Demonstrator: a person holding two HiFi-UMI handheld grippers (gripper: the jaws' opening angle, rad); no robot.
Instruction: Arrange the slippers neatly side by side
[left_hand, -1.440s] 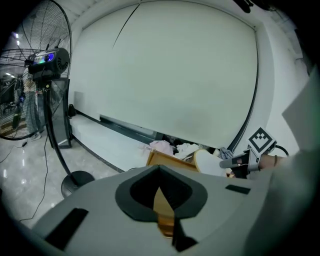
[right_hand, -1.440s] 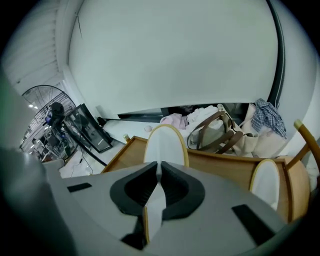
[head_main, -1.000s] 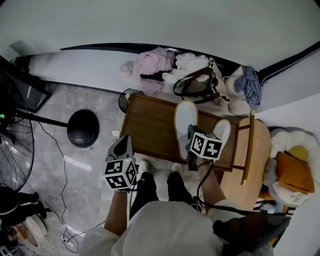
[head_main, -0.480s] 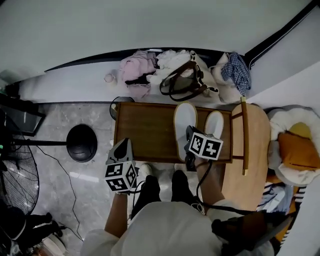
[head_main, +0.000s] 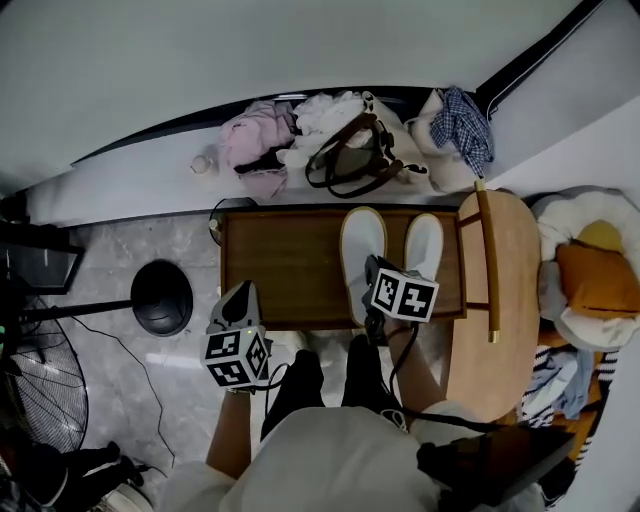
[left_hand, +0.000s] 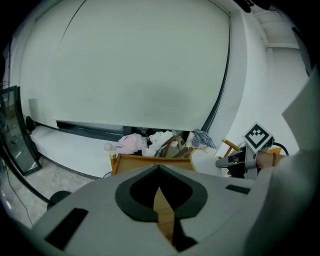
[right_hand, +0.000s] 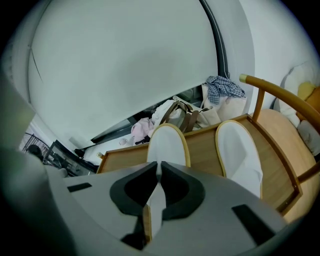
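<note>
On the wooden surface (head_main: 285, 270), which fills the middle of the head view, both white slippers lie toward its right half, toes pointing at the wall. They look nearly parallel, with a narrow strip of wood between them.

We judge the pairing almost done, so the step in hand is a fine adjustment and a clean release.

We have the held slipper (head_main: 362, 245) by its heel end. The right gripper (right_hand: 159, 167) has its jaws closed on it, with white slipper material showing in the thin slit between them. The free slipper (head_main: 424, 248) lies just beside it on the right, apart from the jaws. Its toe sits a touch nearer to us than the held one's.

To do this well, we should take the free slipper as the reference and draw the held heel a little toward us until toes and heels line up. The gap should be even from toe to heel. We should set the sole flat before we let go and part the jaws without twisting, because thin slippers probably slide easily on smooth wood.

Our left gripper (left_hand: 159, 169) hangs off the front left of the surface, jaws together with nothing between them. It is best kept clear unless the free slipper needs steadying.
</note>
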